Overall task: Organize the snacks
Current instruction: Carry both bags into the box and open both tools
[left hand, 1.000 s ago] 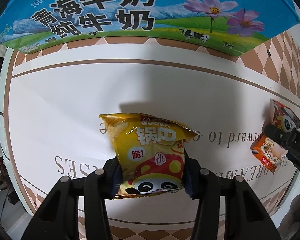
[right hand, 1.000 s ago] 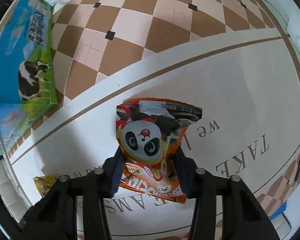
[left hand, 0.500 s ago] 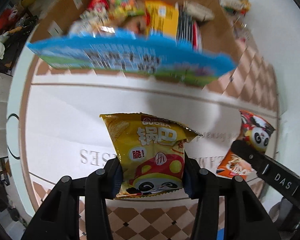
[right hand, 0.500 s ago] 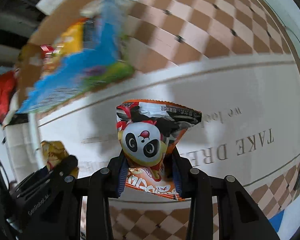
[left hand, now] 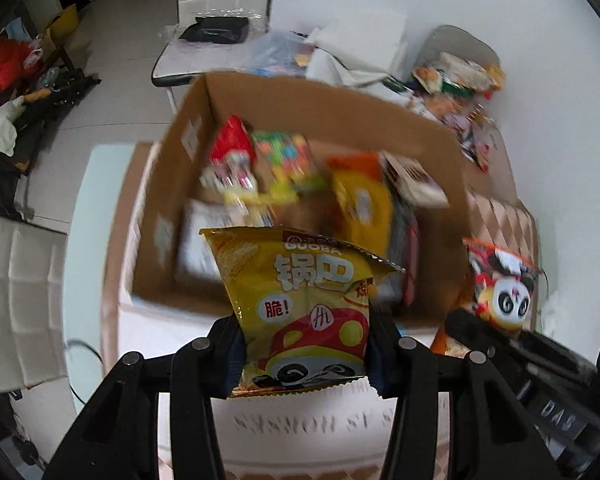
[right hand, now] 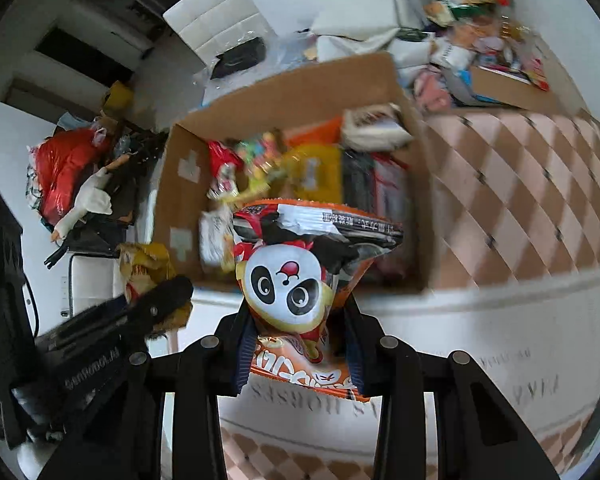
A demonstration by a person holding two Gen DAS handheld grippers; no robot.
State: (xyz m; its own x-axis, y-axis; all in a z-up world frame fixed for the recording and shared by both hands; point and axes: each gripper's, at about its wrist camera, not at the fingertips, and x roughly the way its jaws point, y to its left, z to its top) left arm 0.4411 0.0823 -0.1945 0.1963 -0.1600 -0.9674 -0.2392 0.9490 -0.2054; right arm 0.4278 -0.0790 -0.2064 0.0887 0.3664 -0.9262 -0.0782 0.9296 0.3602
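Room: pale glossy tiled floor [left hand: 112, 28]; plain white wall [left hand: 480, 8]. White quilted padded chair [left hand: 16, 304], left. Second white padded chair [left hand: 220, 4] behind, a black bag [left hand: 216, 32] on its seat. Brown-and-cream checked tablecloth [right hand: 520, 184].

Open-topped brown cardboard box [left hand: 440, 184] filling mid-frame in both views, top unobstructed from above. Inside, crowded: red packet [left hand: 230, 148], multicoloured packet [left hand: 288, 156], yellow packet [left hand: 362, 204] and dark packets [right hand: 358, 184] standing along the far side; some bare room low at the near left, by the white packet [left hand: 198, 236]. Near wall [right hand: 380, 286] standing between both held bags and the interior. Left gripper [left hand: 304, 344] clamping the yellow crisp bag [left hand: 304, 296], right gripper [right hand: 296, 344] clamping the orange panda bag [right hand: 292, 280], side by side and close, little gap between. Loose snack heap [right hand: 480, 32] blocking the upper right; checkered counter [right hand: 520, 184] right of the box bare.
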